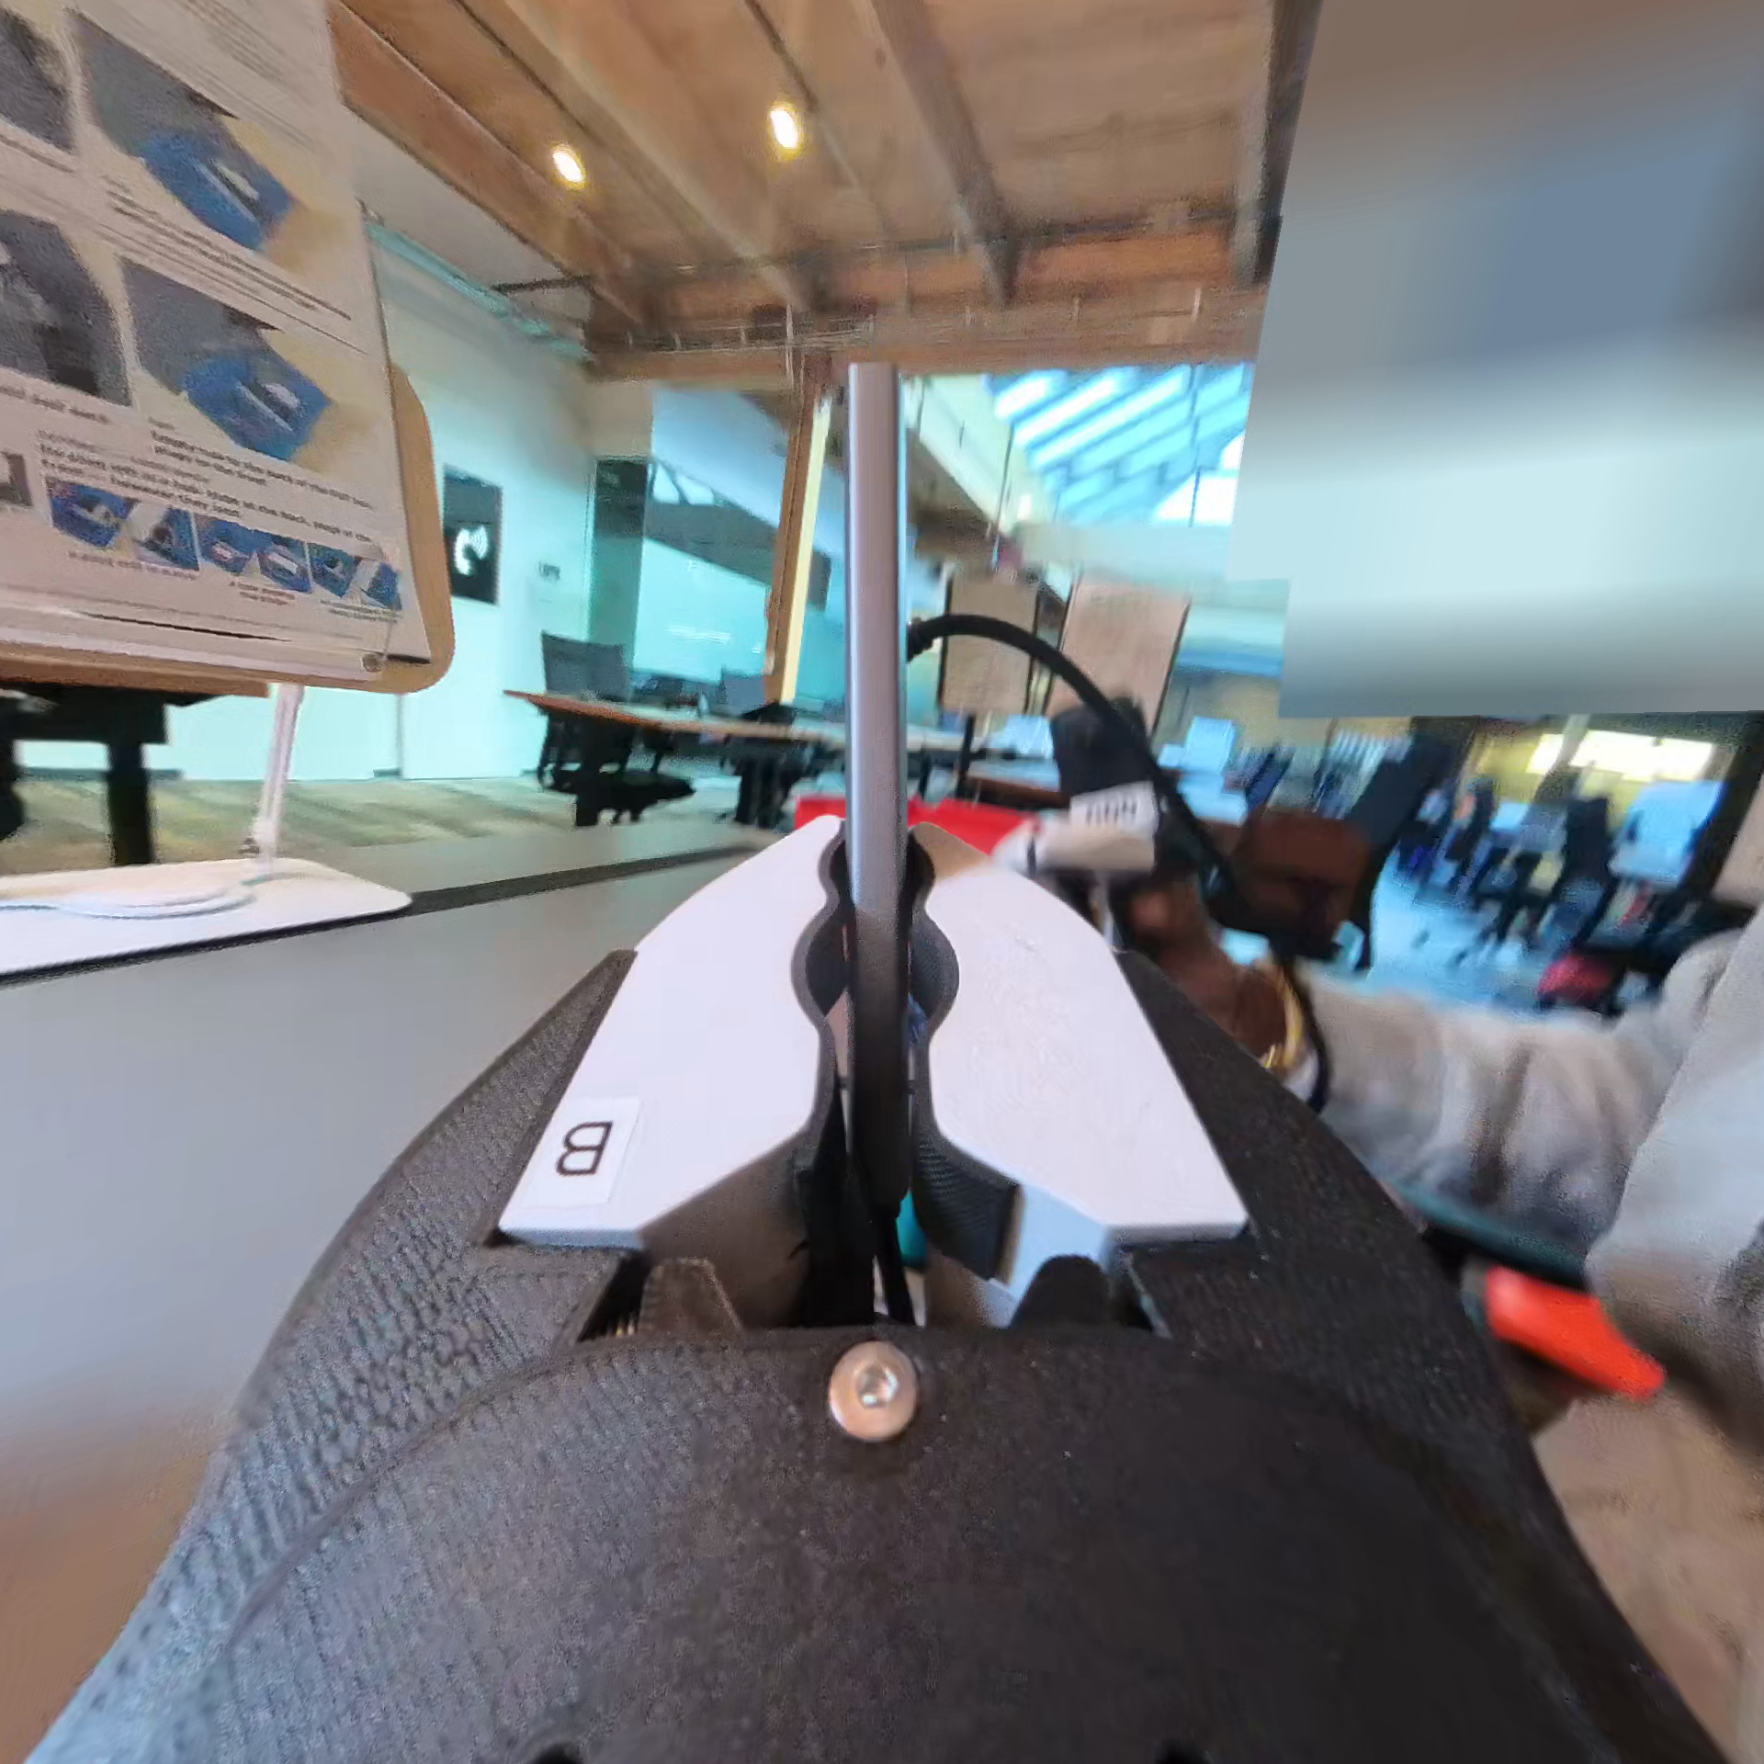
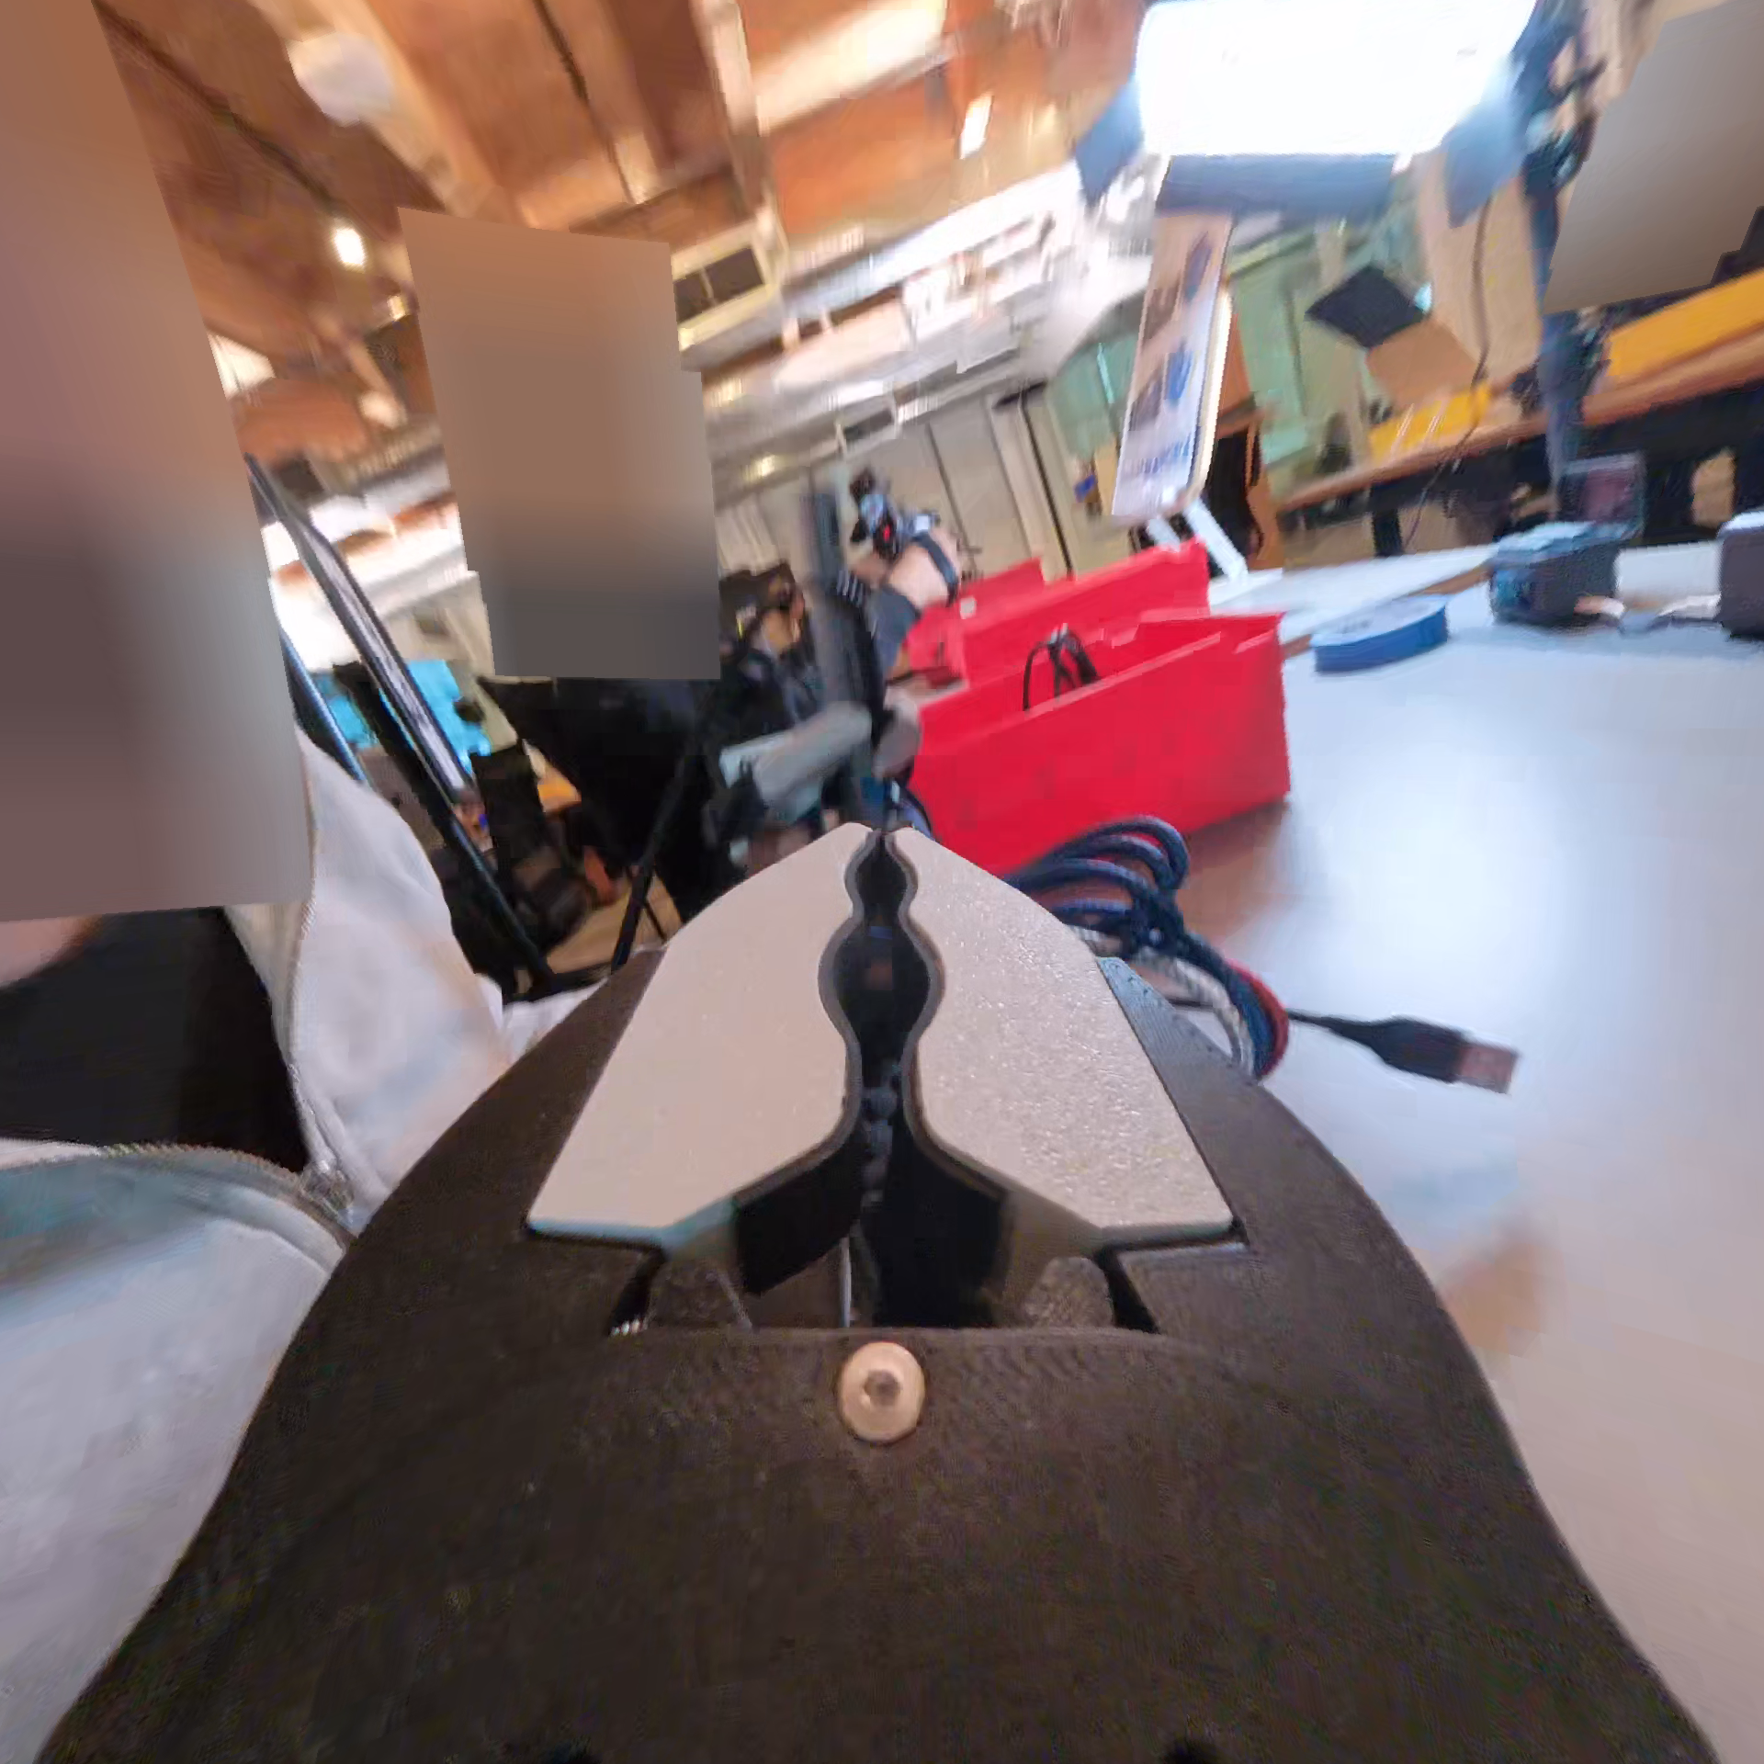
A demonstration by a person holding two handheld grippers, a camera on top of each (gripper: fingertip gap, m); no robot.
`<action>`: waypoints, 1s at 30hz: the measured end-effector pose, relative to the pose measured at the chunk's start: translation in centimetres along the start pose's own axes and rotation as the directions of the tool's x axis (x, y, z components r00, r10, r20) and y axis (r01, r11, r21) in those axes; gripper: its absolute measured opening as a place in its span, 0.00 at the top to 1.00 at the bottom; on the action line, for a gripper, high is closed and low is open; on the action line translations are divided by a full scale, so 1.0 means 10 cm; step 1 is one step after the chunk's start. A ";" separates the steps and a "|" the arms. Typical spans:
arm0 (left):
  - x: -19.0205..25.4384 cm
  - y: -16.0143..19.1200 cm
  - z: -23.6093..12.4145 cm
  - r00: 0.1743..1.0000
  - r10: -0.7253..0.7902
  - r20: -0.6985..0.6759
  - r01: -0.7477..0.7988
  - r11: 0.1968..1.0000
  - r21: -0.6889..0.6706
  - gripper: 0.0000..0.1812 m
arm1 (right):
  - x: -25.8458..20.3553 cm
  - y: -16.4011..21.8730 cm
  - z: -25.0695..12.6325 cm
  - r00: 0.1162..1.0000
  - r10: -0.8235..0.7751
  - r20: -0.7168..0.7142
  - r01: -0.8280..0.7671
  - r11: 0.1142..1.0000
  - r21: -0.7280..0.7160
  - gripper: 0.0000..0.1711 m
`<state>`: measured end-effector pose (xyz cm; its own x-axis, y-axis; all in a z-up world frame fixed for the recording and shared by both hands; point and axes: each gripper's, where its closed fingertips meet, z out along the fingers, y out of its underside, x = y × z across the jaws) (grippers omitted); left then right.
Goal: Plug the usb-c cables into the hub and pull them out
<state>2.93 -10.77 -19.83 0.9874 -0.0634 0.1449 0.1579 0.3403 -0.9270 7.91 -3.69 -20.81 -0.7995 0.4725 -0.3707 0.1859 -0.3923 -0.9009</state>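
My left gripper (image 1: 873,845) is shut on the slim grey hub (image 1: 873,573), which stands upright and edge-on between the white fingers (image 1: 725,1031). A black cable (image 1: 1050,668) sits at the hub's right edge near its middle and arcs down to the right, to my right gripper (image 1: 1098,830), held by a hand in a grey sleeve. In the right wrist view my right gripper (image 2: 886,838) is closed with a thin black cable (image 2: 880,1117) running through the gap between its fingers. The cable's plug end is hidden in that view.
A red bin (image 2: 1098,754) stands on the grey table (image 2: 1527,907) ahead of the right gripper. Beside it lie coiled blue, red and white cables (image 2: 1126,888) with a loose USB plug (image 2: 1460,1055). A blue tape roll (image 2: 1379,635) lies farther back. An instruction sheet on a stand (image 1: 191,334) is at the left.
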 end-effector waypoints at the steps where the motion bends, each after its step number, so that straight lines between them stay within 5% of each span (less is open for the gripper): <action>1: 0.10 0.09 0.02 0.999 0.042 -0.030 -0.043 0.998 -0.052 0.95 | 0.02 -0.07 -0.02 1.000 -0.018 -0.018 0.018 1.000 0.009 1.00; 7: 0.30 0.38 0.19 0.988 0.024 -0.154 -0.056 0.977 -0.207 0.95 | -0.03 0.14 0.23 0.981 -0.192 0.024 0.193 0.965 -0.179 1.00; 8: 0.28 0.36 0.18 0.989 -0.001 -0.147 -0.028 0.980 -0.195 0.95 | -0.07 0.15 0.29 0.979 -0.198 0.045 0.202 0.966 -0.159 0.96; 9: 0.26 0.33 0.17 0.989 -0.023 -0.147 -0.004 0.984 -0.181 0.95 | -0.08 0.16 0.36 0.979 -0.194 0.057 0.200 0.969 -0.144 0.79; 16: 0.22 0.28 0.14 0.986 -0.084 -0.146 0.062 0.987 -0.149 0.95 | -0.12 0.30 0.63 0.966 -0.232 0.114 0.251 0.948 -0.198 0.81; 22: 0.26 0.29 0.14 0.980 -0.093 -0.177 0.066 0.986 -0.156 0.95 | -0.11 0.15 0.64 0.988 -0.061 0.141 0.074 0.993 -0.087 0.86; 30: 0.33 0.31 0.13 0.970 -0.102 -0.223 0.063 0.982 -0.177 0.95 | -0.17 0.20 0.74 0.976 -0.164 0.143 0.179 0.979 -0.096 0.96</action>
<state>6.73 -8.73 -21.77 0.9391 -0.3051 0.1583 0.2156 0.1642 -0.9626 5.36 -11.09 -20.29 -0.8926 0.4126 -0.1818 0.0940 -0.2242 -0.9700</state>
